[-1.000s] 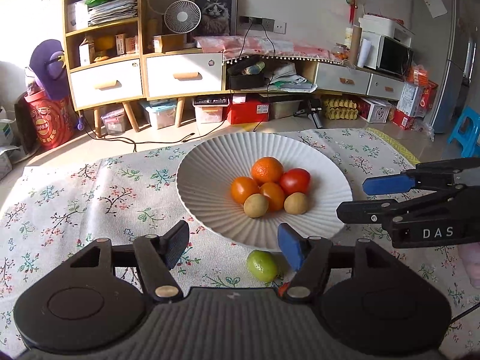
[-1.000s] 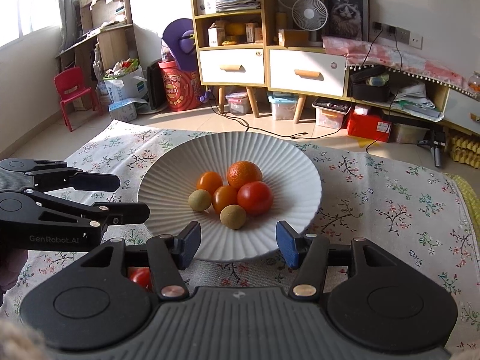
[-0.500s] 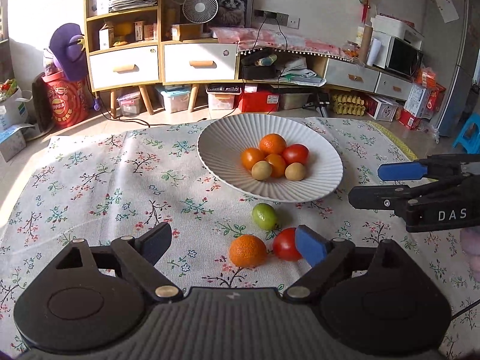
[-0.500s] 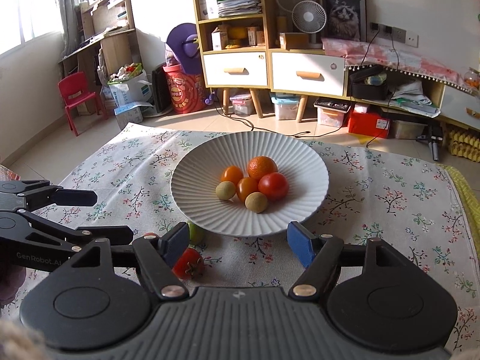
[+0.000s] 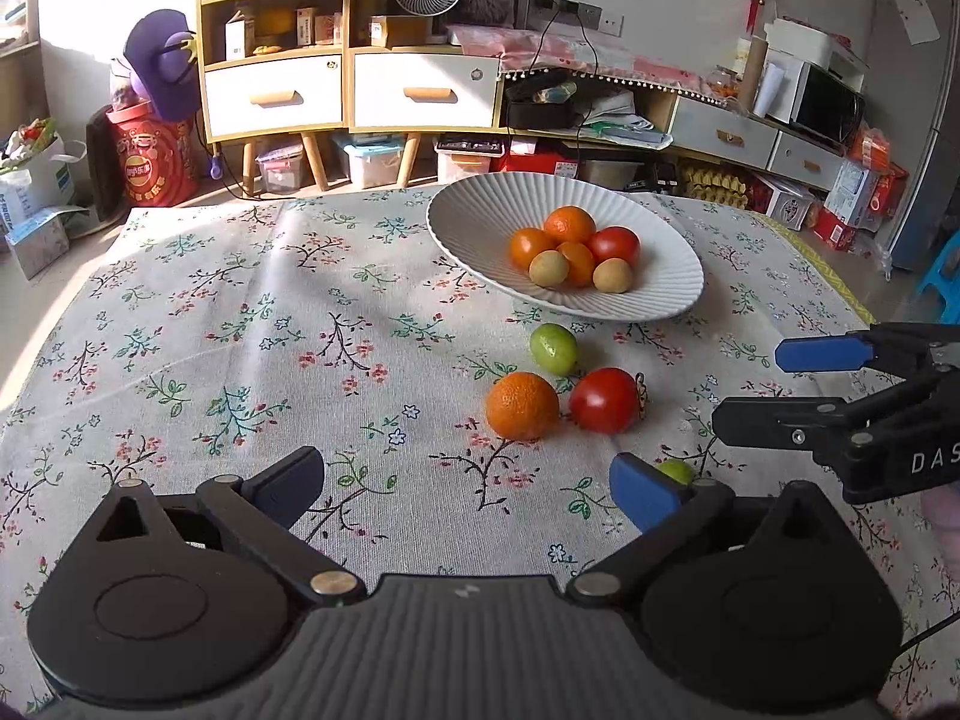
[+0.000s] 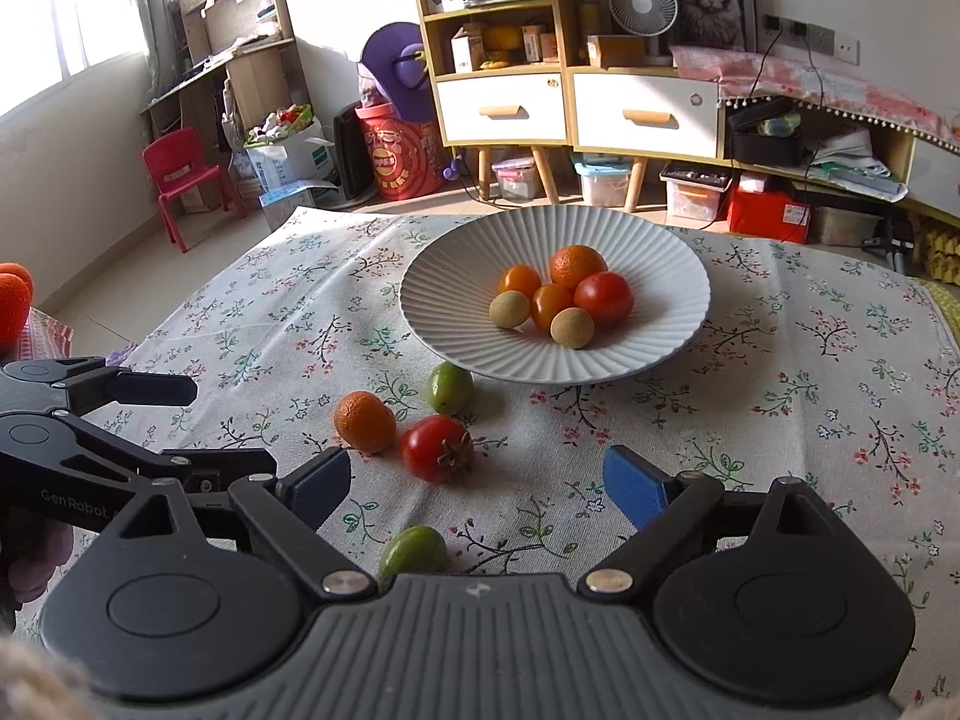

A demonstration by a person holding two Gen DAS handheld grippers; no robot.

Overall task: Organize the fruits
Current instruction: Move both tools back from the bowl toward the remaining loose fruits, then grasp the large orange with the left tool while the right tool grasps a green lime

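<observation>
A white ribbed plate point(image 5: 672, 294) point(image 6: 444, 324) holds several fruits: oranges, a red tomato and two tan ones. On the cloth in front of it lie a green fruit point(image 5: 553, 348) point(image 6: 449, 387), an orange point(image 5: 521, 405) point(image 6: 363, 422), a red tomato point(image 5: 603, 400) point(image 6: 436, 447) and a second green fruit point(image 5: 675, 471) point(image 6: 413, 549). My left gripper point(image 5: 468, 486) is open and empty, short of the loose fruits. My right gripper point(image 6: 477, 483) is open and empty, above the near green fruit.
A floral cloth point(image 5: 240, 330) covers the table. Behind it stand a shelf unit with white drawers point(image 5: 348, 90), a fan point(image 6: 639, 0), boxes on the floor and a red child's chair point(image 6: 180, 174) at the left.
Both grippers have pulled back from the plate and opened wider. The loose fruits in front of the plate have come into view.
</observation>
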